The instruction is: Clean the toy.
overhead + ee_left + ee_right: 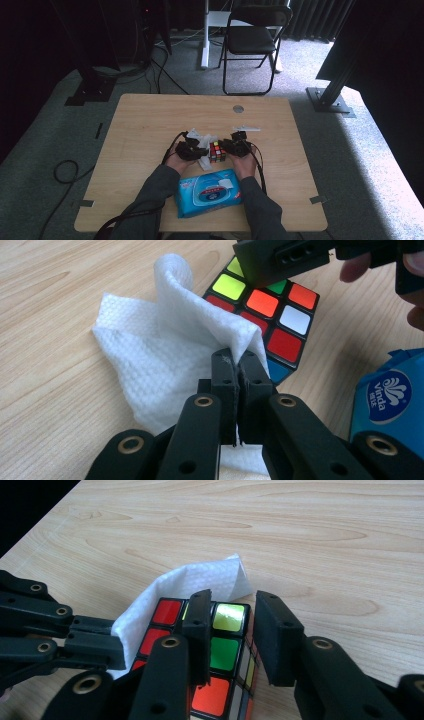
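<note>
Surface point(150, 125): wide, bare wood all round the work, edges well off. Blue pack point(209, 192) lies near the front edge, between the forearms. Cube point(216, 151) at centre, wipe point(165, 355) draped against its side. Left gripper point(239, 371): fingers clenched on a wipe fold. Right gripper point(231, 635): fingers released, straddling the cube's top. Best steady the cube before dragging the wipe across; room to sweep away from the pack.

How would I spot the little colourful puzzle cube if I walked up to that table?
Start at the wooden table and find the blue wipes pack near the person's edge. Just beyond it, between the two black grippers, sits the cube, partly against a crumpled white wipe. Its grid of red, green, orange and white squares is the only multicoloured thing there.
</note>
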Tool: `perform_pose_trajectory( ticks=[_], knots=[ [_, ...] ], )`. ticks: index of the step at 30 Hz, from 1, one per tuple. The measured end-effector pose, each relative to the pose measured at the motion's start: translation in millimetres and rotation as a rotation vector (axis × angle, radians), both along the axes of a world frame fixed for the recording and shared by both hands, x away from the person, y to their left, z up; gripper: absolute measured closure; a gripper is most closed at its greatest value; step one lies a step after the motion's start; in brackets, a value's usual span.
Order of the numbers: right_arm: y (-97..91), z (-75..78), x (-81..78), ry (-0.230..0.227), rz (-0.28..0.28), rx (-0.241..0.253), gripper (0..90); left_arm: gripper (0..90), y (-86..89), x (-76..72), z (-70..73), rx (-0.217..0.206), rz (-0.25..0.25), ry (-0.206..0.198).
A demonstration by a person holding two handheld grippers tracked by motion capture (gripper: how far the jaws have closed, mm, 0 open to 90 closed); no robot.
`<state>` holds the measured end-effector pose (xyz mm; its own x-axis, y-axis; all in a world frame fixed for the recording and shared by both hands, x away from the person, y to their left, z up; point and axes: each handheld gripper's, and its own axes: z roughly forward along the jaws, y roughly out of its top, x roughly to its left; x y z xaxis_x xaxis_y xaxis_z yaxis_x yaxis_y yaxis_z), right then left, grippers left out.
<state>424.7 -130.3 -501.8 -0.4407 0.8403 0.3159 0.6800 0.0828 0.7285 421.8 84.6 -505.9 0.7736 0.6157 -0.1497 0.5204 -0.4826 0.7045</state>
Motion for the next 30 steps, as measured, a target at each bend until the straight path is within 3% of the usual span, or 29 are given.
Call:
perform_pose_trajectory(
  ticks=[8, 18, 30],
  knots=[
    [1.3, 1.0, 0.0, 0.003, -0.002, -0.007, 70.4, 87.7, 1.4, 1.1, 0.6, -0.006, 0.009, -0.013],
    [0.5, 0.0, -0.3, 0.003, -0.005, -0.001, 70.4, 87.7, 8.1, 3.3, 11.5, -0.037, 0.049, -0.045],
    [-0.1, -0.7, -0.2, 0.003, -0.005, 0.009, 70.4, 87.7, 3.2, 4.7, 18.2, -0.046, 0.045, -0.064]
  ],
)
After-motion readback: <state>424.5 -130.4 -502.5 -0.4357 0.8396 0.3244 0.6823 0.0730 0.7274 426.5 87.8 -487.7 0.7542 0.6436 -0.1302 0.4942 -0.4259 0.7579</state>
